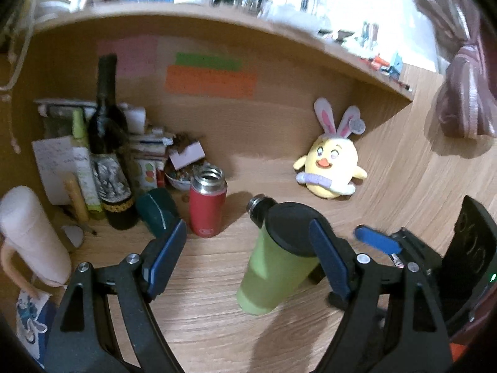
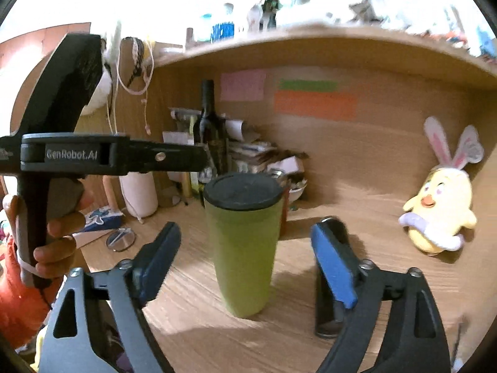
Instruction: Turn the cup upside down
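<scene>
wooden desk surface with a wooden back panel and an overhead shelf enclosing it; clutter is packed into the back-left corner, bare wood around the cup on the other sides.

containers: dark glass wine bottle upright at back left, neck closed. red metal flask upright, lid off, steel mouth open, inside not visible. small bowl behind it holds mixed small bits, too blurred to tell.

tall light-green tumbler cup with a black lid stands upright near desk centre, narrow base down, lid on top, tapering toward the base. a black cylinder lies on the desk just right of it.

yellow chick plush with bunny ears sits against the back panel, well apart to the right.

right gripper: jaws wide apart, either side of the cup's lower body, not touching, holding nothing. left gripper: jaws wide apart, empty; right finger near the lid rim, contact unclear.
</scene>
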Available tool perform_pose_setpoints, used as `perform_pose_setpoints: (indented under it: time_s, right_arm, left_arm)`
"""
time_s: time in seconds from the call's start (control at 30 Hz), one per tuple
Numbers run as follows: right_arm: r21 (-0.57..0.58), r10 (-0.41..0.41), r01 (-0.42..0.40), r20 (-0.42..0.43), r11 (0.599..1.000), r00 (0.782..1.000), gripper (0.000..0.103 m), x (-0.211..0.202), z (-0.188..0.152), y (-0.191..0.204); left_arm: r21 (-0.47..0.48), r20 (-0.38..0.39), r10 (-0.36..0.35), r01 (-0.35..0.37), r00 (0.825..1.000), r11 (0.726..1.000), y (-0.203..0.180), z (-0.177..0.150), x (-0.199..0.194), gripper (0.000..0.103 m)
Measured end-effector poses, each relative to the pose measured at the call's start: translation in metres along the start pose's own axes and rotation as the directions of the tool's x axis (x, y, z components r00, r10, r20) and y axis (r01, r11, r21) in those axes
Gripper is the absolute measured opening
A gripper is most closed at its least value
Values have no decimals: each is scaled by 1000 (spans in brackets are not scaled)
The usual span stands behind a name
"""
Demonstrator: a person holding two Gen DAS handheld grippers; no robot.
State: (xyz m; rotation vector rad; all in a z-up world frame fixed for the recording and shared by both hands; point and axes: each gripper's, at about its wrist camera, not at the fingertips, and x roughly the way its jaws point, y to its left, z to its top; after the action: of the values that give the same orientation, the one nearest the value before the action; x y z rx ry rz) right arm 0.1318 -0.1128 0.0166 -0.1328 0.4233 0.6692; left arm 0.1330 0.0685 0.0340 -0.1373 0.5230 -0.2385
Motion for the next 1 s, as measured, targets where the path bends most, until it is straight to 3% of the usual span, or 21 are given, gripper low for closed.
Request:
perform_pose_setpoints:
  time_s: [0.17, 0.3, 0.5, 0.8, 0.87, 1.0]
  right_arm:
    - [15, -25, 24, 45, 1000, 999, 85, -35, 1, -2]
    - [39, -45, 43, 65, 998, 997, 86, -56, -5, -2]
    - [73, -64, 59, 68, 996, 996, 87, -75, -17, -2]
    - [88, -95, 89, 70, 992, 993, 87, -97, -33, 3]
    - [96, -107, 100, 72, 990, 992, 102, -100, -36, 2]
    - [107, -121, 111, 92, 988, 988, 103, -106, -41, 1]
  left_arm:
    - [32, 78, 69, -72, 995, 997, -16, -20, -34, 86]
    - [57, 129, 143, -152, 981, 987, -31, -45, -56, 93]
    - [89, 180, 196, -214, 964, 973, -53, -77, -76, 101]
    - [80, 193, 182, -200, 964, 976, -69, -101, -85, 103]
    - [74, 193, 180, -197, 965, 978, -70, -102, -86, 103]
    - [64, 189, 173, -188, 967, 980, -70, -104, -87, 103]
